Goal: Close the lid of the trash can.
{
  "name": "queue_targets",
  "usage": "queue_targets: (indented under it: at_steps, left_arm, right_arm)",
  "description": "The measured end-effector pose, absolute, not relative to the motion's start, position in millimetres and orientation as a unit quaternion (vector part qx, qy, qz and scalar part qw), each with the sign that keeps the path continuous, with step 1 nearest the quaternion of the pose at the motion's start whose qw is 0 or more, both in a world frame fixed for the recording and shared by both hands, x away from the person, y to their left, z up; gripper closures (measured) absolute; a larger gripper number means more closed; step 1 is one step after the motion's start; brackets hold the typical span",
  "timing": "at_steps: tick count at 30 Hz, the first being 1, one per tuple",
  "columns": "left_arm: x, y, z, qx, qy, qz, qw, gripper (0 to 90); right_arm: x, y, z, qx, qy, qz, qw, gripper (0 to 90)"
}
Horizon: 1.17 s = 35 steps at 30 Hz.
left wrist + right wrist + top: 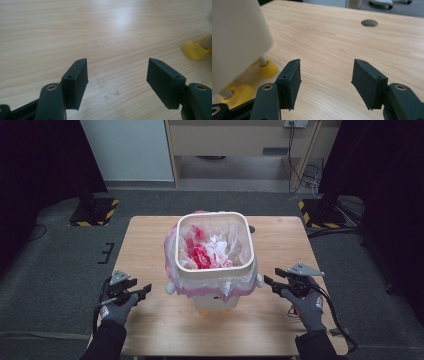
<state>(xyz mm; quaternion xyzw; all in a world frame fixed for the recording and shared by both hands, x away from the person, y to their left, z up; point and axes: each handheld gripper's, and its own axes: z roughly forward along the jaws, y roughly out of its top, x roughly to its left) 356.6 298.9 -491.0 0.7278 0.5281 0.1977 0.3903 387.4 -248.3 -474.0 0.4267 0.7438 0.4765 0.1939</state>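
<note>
Lined waste bin (214, 265) flanked on the surface (150, 330) by two wide, empty claws.
Left claw (146, 289) and right claw (268, 282): the thin pink liner (172, 270) is judged light, soft, tearable; best gripped at its overhang.

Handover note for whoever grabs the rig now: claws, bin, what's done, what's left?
Left claw: open, holding nothing, low over the table, left of the bin.
Right claw: open, holding nothing, right of the bin.
Bin: mid-table on yellow feet, pink bag folded over the rim, red and white scraps inside.
Done: nothing gripped yet.
Left: probably close in from both sides and take the bag or bin.
</note>
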Motion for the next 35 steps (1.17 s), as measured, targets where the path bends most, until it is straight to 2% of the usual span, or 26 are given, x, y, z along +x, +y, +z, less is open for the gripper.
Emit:
queue_targets:
  at_steps: [5,12,22,35]
  left_arm:
    - [357,305,-506,0.734,0.550,0.183,0.354,32.2]
    - [358,306,-510,0.739,0.549,0.177,0.349,27.8]
    - [360,320,-521,0.740,0.570,0.177,0.309,24.8]
    - [364,315,-529,0.756,0.545,0.203,0.299,10.0]
  right_arm:
    - [388,-258,-488,0.444,0.756,0.442,0.192,39.0]
    - [388,-275,-504,0.485,0.751,0.410,0.180,38.1]
    - [390,-291,-520,0.504,0.752,0.375,0.199,35.9]
    - [392,-296,-534,0.519,0.752,0.352,0.205,30.8]
